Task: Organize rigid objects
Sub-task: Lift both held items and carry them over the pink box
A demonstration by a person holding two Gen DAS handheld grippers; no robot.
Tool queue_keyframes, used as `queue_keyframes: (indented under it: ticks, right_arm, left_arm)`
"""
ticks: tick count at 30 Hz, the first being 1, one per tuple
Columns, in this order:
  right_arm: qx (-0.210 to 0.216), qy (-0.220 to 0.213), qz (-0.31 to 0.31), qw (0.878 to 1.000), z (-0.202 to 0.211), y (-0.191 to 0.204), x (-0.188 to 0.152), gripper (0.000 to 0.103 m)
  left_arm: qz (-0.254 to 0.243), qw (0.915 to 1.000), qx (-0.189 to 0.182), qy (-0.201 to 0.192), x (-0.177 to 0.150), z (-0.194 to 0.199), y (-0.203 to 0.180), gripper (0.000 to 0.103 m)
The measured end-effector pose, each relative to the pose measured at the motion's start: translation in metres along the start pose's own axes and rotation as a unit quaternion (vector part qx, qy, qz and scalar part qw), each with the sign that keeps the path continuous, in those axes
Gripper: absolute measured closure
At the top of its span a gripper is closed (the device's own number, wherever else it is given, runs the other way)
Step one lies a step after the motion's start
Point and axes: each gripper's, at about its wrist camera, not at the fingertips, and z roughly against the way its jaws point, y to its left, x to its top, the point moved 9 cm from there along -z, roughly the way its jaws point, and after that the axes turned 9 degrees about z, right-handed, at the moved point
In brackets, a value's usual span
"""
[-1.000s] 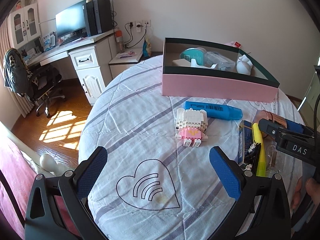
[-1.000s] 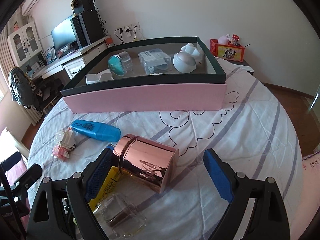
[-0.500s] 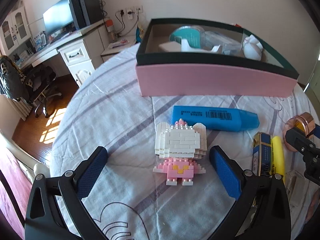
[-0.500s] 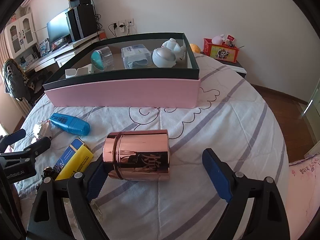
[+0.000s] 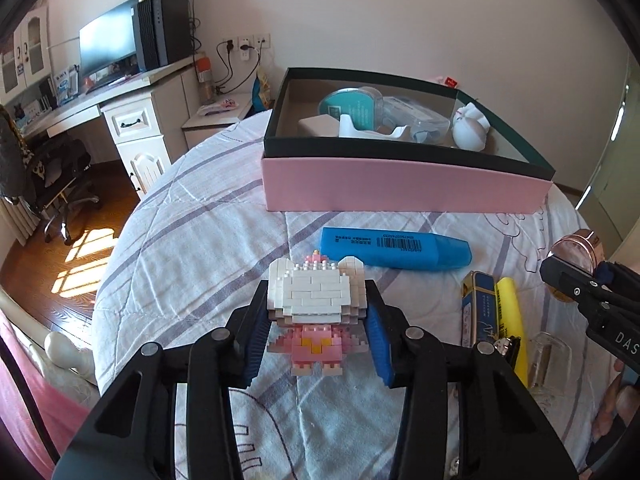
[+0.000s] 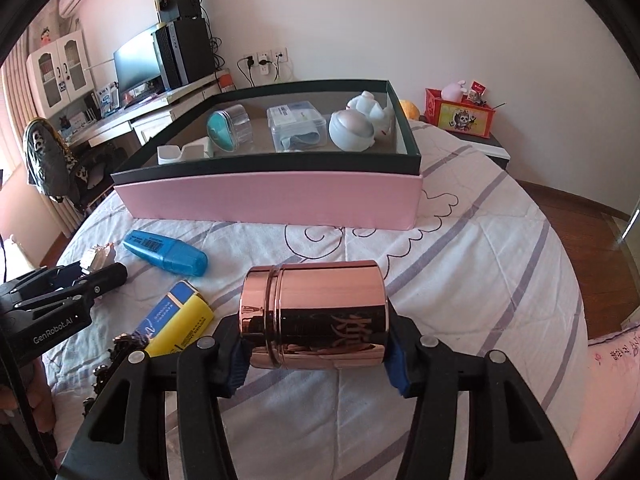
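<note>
My left gripper [image 5: 316, 340] is shut on a white and pink brick figure [image 5: 316, 304] on the quilted bed cover. My right gripper [image 6: 316, 350] is shut on a rose-gold metal canister [image 6: 316, 316] lying on its side. The canister's lid also shows at the right edge of the left wrist view [image 5: 576, 254]. A pink box with a dark rim [image 5: 400, 192] stands behind, holding a teal case [image 6: 228, 130], a clear plastic box [image 6: 296, 128] and white figurines [image 6: 360, 124]. A blue highlighter [image 5: 394, 248] lies between the box and the figure.
A blue and yellow packet [image 6: 176, 320] and a clear glass item [image 5: 546, 360] lie between the grippers. A desk with a monitor [image 5: 108, 52] and an office chair [image 5: 52, 176] stand left of the bed. A red box [image 6: 464, 116] sits on a nightstand at the right.
Both grippers moved forward and closed. The left one took hold of the brick figure, the right one took hold of the rose-gold canister.
</note>
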Motion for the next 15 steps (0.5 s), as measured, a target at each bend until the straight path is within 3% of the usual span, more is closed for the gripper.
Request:
queue_keyframes:
  ticks: [6, 15]
  right_arm:
    - [0.016, -0.046, -0.008, 0.999, 0.04, 0.02, 0.005, 0.048]
    - [-0.005, -0.169, 0.029, 0.985, 0.141, 0.059, 0.037, 0.048]
  left_arm:
    - [0.001, 0.9975, 0.013, -0.069, 0.011, 0.06, -0.01, 0.059]
    - [-0.018, 0.9823, -0.006, -0.186, 0.027, 0.173, -0.042, 0.059]
